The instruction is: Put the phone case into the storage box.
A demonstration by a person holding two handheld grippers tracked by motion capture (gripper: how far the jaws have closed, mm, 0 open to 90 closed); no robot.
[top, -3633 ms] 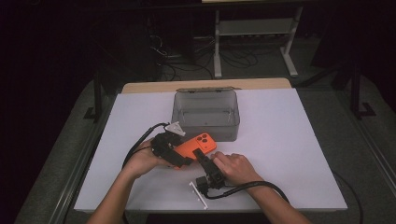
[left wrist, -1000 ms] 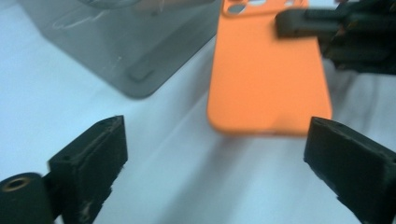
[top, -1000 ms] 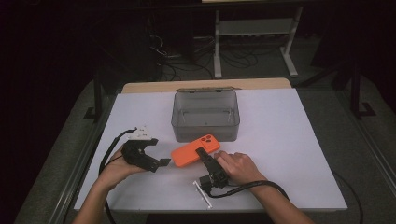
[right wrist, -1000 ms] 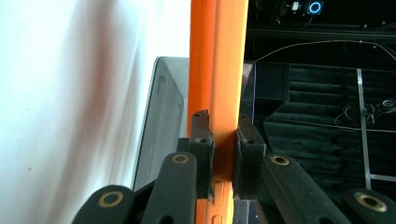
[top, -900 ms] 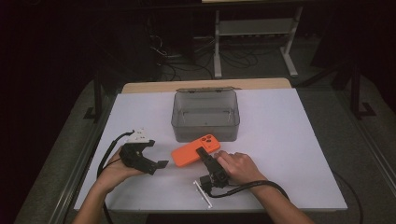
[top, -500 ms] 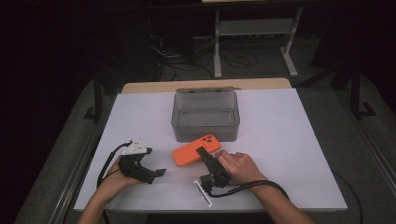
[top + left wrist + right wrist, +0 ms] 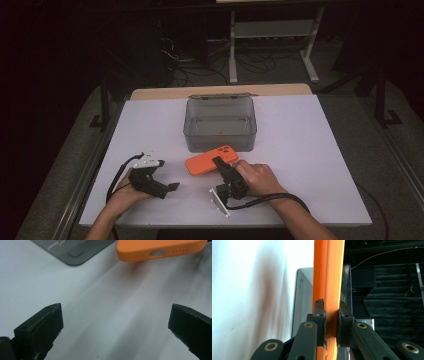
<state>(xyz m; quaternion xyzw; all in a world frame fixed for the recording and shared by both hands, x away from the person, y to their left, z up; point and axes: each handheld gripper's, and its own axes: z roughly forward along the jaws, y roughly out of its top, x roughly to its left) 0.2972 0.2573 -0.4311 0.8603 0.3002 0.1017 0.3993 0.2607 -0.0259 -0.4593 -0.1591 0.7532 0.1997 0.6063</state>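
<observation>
Gripping the orange phone [image 7: 211, 160] by its edge, my right hand-held gripper [image 7: 223, 170] has both pads clamped tight on it, near the counter's [image 7: 310, 150] front edge and about midway along it. Toward the front left corner, my left hand-held gripper [image 7: 172, 186] rests low over the bare surface with its jaws spread wide and nothing between them; the phone lies just ahead of it, apart. Past the phone, just beside its far edge, stands the clear grey box [image 7: 220, 123], in the middle of the counter toward the back edge.
</observation>
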